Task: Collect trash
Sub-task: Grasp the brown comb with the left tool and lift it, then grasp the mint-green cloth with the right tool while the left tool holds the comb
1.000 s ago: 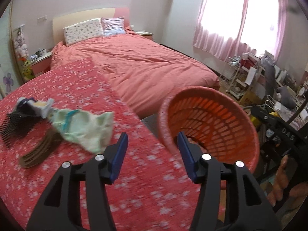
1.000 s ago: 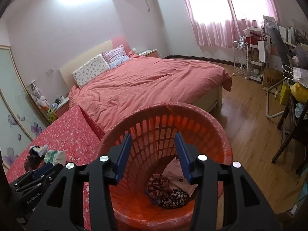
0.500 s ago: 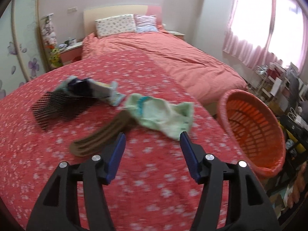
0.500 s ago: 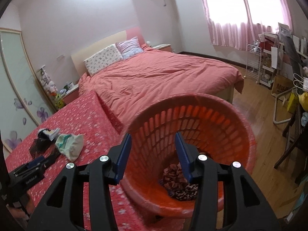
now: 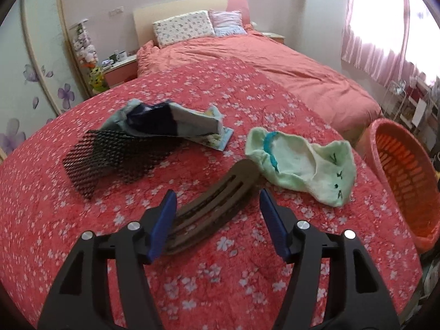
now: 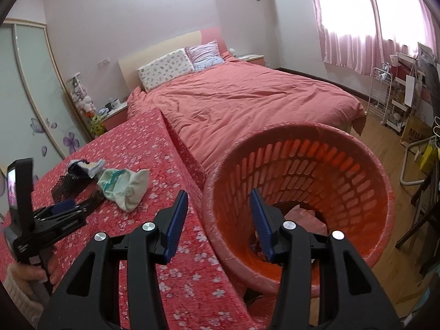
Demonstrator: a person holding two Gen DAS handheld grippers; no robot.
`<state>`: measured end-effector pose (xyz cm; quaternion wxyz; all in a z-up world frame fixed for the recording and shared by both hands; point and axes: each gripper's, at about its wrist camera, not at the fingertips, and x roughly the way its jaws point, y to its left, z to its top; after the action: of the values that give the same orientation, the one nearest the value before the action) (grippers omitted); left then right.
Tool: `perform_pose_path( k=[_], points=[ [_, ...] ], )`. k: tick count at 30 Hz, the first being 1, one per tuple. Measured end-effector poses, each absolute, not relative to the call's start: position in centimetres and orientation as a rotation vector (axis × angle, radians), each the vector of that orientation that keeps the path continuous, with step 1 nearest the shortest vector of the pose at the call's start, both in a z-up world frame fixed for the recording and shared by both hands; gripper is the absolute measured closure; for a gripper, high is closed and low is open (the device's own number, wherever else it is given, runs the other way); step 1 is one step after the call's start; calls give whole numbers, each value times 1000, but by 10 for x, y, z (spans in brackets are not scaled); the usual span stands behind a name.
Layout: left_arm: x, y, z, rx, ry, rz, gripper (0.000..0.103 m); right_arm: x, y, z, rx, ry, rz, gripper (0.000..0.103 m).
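Over red flowered surface (image 5: 247, 288): left gripper (image 5: 217, 220) jaws apart, just been opening, brown strip (image 5: 217, 206) between, untouched; right gripper (image 6: 218, 220) jaws apart astride orange basket (image 6: 343, 165) rim.

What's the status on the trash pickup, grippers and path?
Left gripper open, jaws just widened, over brown slotted strip, not gripping. Right gripper open, empty, at orange basket. Green sock overlaps strip's far end.

Black gripper frames (image 5: 217, 220) — blue fingers (image 5: 162, 225), silver screws, cream knit sleeve (image 6: 16, 297)
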<state>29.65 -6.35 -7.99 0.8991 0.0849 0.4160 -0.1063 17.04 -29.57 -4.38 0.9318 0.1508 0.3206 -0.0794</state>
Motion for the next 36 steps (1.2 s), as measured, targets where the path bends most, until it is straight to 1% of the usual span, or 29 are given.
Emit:
perform_pose_path(
  k=[3, 5, 7, 10, 17, 18, 26, 32, 36],
  points=[
    [304, -66, -88, 196, 891, -204, 41, 172, -291, -44, 301, 662, -158, 56],
    [308, -65, -88, 176, 897, -195, 47, 173, -288, -44, 299, 666, -156, 56],
    [311, -62, -87, 159, 904, -190, 62, 174, -286, -44, 300, 670, -150, 56],
    [312, -55, -86, 151, 906, -169, 70, 175, -280, -43, 295, 671, -140, 56],
    [298, -14, -83, 73, 912, -153, 72, 181, -263, -43, 277, 678, -103, 56],
    [295, -5, -82, 55, 909, -152, 74, 182, -261, -43, 274, 680, -98, 56],
    [284, 61, -79, -59, 927, -78, 74, 194, -230, -49, 245, 706, -34, 56],
    [283, 70, -80, -81, 914, -74, 71, 201, -210, -49, 224, 716, 0, 56],
    [280, 67, -84, -69, 902, -76, 71, 208, -201, -48, 215, 717, 17, 56]
  ],
)
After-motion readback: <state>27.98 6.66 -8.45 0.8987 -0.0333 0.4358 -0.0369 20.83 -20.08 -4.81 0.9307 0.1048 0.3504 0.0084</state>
